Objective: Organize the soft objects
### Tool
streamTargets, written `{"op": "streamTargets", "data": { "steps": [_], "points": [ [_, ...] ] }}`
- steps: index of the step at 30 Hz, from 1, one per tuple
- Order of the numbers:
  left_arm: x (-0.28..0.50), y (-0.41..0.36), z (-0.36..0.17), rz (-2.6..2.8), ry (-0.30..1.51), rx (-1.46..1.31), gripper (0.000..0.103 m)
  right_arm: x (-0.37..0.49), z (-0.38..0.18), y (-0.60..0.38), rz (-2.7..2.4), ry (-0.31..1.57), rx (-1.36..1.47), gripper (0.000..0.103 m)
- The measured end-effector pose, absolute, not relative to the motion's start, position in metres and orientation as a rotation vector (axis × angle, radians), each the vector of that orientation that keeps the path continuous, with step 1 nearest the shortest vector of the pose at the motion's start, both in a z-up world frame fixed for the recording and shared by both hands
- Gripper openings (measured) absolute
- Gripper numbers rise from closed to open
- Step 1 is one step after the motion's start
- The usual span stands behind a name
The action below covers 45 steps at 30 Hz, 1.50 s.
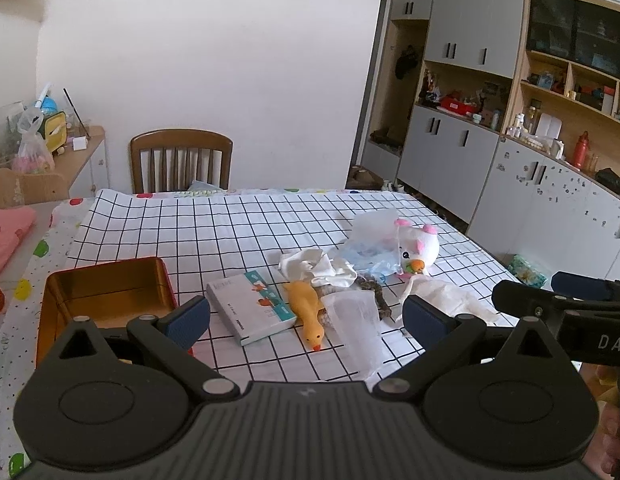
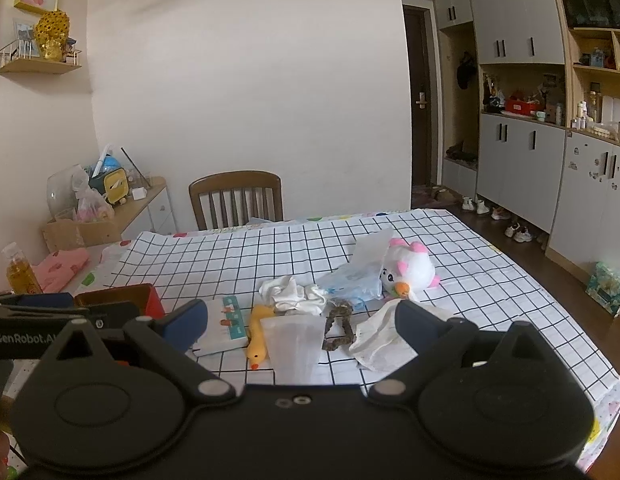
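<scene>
On the checked tablecloth (image 1: pixel 213 232) lie a yellow rubber duck (image 1: pixel 307 314), a crumpled white cloth (image 1: pixel 318 266), a white and pink plush chick (image 1: pixel 416 250), a brown braided band (image 1: pixel 376 294), a white tissue (image 1: pixel 446 294) and clear plastic bags (image 1: pixel 360 320). An open red tin with a gold inside (image 1: pixel 101 296) stands at the left. My left gripper (image 1: pixel 305 320) is open and empty above the near edge. My right gripper (image 2: pixel 299 320) is open and empty, just short of the duck (image 2: pixel 257 336), the tissue (image 2: pixel 380 338) and the plush chick (image 2: pixel 410 268).
A thin white book (image 1: pixel 255 306) lies beside the duck. A wooden chair (image 1: pixel 181 160) stands at the far side. A pink cloth (image 1: pixel 7 232) and a juice bottle (image 2: pixel 19 272) sit at the left. Grey cabinets (image 1: pixel 450 148) line the right wall.
</scene>
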<state>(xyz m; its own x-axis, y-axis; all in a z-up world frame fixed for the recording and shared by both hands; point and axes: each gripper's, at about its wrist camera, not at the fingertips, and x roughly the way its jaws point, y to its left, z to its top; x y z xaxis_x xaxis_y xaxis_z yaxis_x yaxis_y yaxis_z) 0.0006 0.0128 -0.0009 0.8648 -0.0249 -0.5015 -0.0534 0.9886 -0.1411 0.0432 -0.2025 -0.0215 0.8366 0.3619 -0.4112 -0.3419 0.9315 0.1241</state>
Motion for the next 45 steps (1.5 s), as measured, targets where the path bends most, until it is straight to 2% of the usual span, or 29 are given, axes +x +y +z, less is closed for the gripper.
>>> {"op": "streamTargets", "data": {
  "steps": [27,41,45],
  "points": [
    [0.030,-0.022,-0.004,-0.054,0.524,-0.139,0.103,0.059,-0.030,-0.230,0.350,0.448,0.038,0.098],
    [0.093,-0.045,-0.035,-0.031,0.618,-0.152,0.103,0.127,-0.056,-0.257,0.360,0.539,0.012,0.098],
    [0.116,-0.055,-0.053,-0.006,0.652,-0.130,0.103,0.158,-0.075,-0.270,0.342,0.585,-0.010,0.093]
  ]
}}
